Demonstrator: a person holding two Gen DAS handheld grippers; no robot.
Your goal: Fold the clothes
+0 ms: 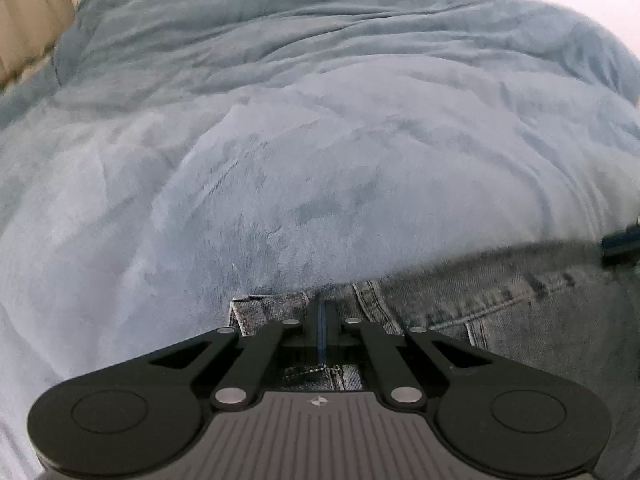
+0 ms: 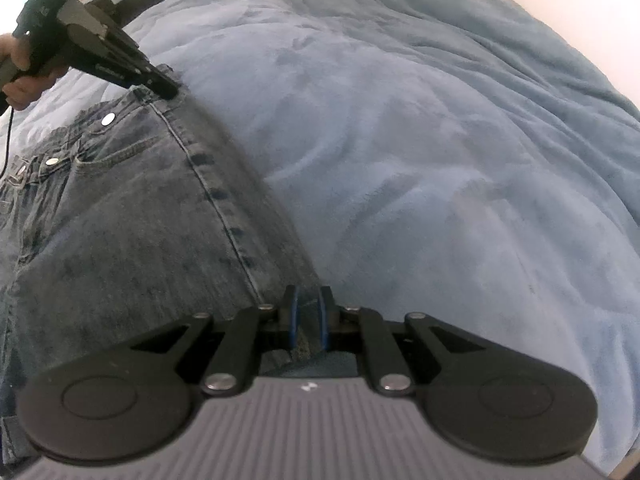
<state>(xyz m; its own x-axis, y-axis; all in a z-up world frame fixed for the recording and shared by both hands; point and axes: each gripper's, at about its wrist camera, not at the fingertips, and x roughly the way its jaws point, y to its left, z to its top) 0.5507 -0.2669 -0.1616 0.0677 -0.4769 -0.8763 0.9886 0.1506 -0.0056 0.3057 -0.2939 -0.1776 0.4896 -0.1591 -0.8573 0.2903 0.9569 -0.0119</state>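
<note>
Here, one pair of jeans [image 2: 120,208], faded grey-blue denim, two metal studs showing, spread on one blue blanket [image 2: 420,140]. Left gripper [image 1: 321,320] pinched tight on the waistband corner; right gripper [image 2: 308,312] clamped on the side seam.

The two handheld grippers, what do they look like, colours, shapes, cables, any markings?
Both the left gripper and the right gripper are matte black: two round discs, linkage bars with silver rivets, blue-edged finger pads, a ribbed grey body with a small white emblem. From the right wrist view, the left gripper has a black handle and a thin black cable.
</note>
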